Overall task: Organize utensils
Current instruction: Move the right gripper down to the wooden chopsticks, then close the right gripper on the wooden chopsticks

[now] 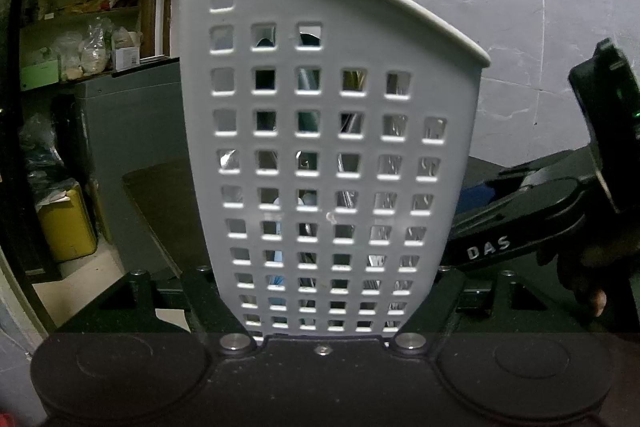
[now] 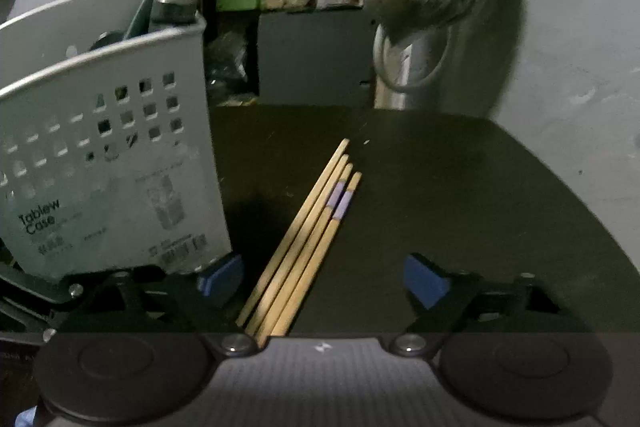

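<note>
On the dark tabletop (image 2: 440, 187) in this dim storeroom, I am clamping the left gripper (image 1: 324, 323) on the perforated utensil caddy (image 1: 320, 147) while holding the right gripper (image 2: 324, 279) apart over four chopsticks (image 2: 312, 227) lying beside it, light, stiff, slippery sticks I would be pinching mid-length, bunched.

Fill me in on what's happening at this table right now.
A person is sorting utensils with a handheld gripper in each hand. The left gripper is clamped on a white perforated utensil caddy, holding it upright on the dark table. The right gripper is open, its blue fingers straddling four wooden chopsticks lying on the table, not yet gripped.
</note>
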{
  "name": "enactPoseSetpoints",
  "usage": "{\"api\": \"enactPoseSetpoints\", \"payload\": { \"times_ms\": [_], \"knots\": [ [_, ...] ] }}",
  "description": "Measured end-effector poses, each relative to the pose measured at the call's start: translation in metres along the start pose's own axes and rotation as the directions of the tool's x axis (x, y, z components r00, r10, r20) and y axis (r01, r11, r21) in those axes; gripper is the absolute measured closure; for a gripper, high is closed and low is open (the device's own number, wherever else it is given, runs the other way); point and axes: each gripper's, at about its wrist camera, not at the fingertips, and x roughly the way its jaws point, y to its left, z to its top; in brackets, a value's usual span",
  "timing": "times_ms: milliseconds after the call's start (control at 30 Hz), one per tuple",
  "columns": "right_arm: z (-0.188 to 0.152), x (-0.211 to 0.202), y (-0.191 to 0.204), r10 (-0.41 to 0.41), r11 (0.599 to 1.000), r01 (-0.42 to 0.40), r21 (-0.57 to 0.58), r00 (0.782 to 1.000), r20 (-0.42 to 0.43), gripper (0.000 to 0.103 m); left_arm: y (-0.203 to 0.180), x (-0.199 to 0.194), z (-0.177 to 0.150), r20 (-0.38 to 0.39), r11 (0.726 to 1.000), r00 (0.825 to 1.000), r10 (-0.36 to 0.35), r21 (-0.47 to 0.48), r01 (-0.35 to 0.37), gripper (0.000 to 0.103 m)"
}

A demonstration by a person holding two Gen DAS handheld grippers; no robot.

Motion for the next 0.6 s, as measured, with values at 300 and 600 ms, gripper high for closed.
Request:
{"api": "enactPoseSetpoints", "payload": {
  "times_ms": [300, 600],
  "knots": [
    [0.0, 0.013, -0.006, 0.017, 0.999, -0.015, 0.039, 0.999, -0.044, 0.074, -0.001, 0.0, 0.001, -0.002, 1.0, 1.0, -0.001, 0.002, 0.001, 0.028],
    [-0.018, -0.018, -0.023, 0.006, 0.999, -0.002, 0.042, 0.997, -0.081, 0.089, 0.002, 0.001, 0.002, -0.003, 1.0, 1.0, -0.001, 0.005, 0.001, 0.028]
  ]
}}
